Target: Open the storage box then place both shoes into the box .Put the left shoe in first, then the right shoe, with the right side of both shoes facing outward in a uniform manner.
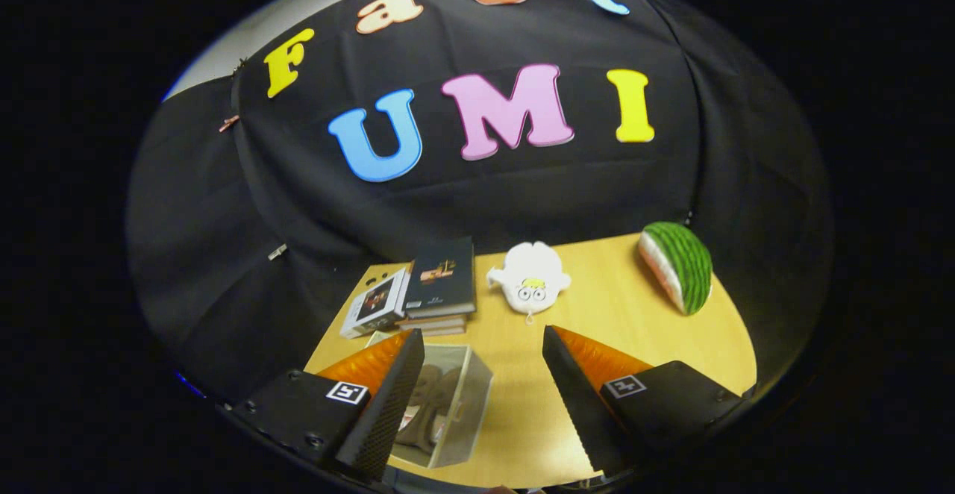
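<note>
Setting: a black cloth wall is backing a light wooden table (634,307) inside the booth.
Claw: the claw (481,397) is standing open, fingers well apart, gripping nothing and hanging above the near part of the table.
Storage box: the clear storage box (466,404) is sitting just beside the claw's left finger, partly hidden behind that finger.
Shoes: brownish shoes (436,404) are lying inside the box; they are appearing as a pair, though the finger is covering part of them, so the count is not certain.
Orientation: which side of each shoe is facing outward cannot be told through the box wall.
Lid: whether the box is standing open or closed cannot be told.
Progress: judged from this layout, the placing step is looking done or nearly done; only a check of the facing is remaining.
Other items: stacked books (418,292), a white plush toy (531,276) and a watermelon slice toy (677,266) are lying beyond the fingers, well apart from the box.
</note>
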`<action>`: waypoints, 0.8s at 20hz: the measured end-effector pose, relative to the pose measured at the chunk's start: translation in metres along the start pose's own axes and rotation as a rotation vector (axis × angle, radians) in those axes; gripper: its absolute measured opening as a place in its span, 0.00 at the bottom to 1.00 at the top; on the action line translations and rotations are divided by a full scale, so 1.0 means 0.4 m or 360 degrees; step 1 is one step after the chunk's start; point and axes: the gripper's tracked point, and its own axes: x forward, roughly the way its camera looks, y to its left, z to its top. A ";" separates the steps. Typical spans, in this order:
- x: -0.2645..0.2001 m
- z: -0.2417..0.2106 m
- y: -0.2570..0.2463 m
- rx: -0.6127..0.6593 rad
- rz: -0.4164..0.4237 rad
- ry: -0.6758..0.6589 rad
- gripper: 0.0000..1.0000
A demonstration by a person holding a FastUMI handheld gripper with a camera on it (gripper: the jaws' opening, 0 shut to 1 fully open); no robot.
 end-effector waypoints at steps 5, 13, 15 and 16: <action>-0.060 0.189 -0.178 -0.0112 -0.0070 -0.0393 0.98; -0.108 0.310 -0.473 -0.0339 -0.0246 -0.0772 0.98; -0.098 0.289 -0.528 -0.0371 -0.0261 -0.0775 0.98; -0.088 0.273 -0.551 -0.0380 -0.0266 -0.0757 0.98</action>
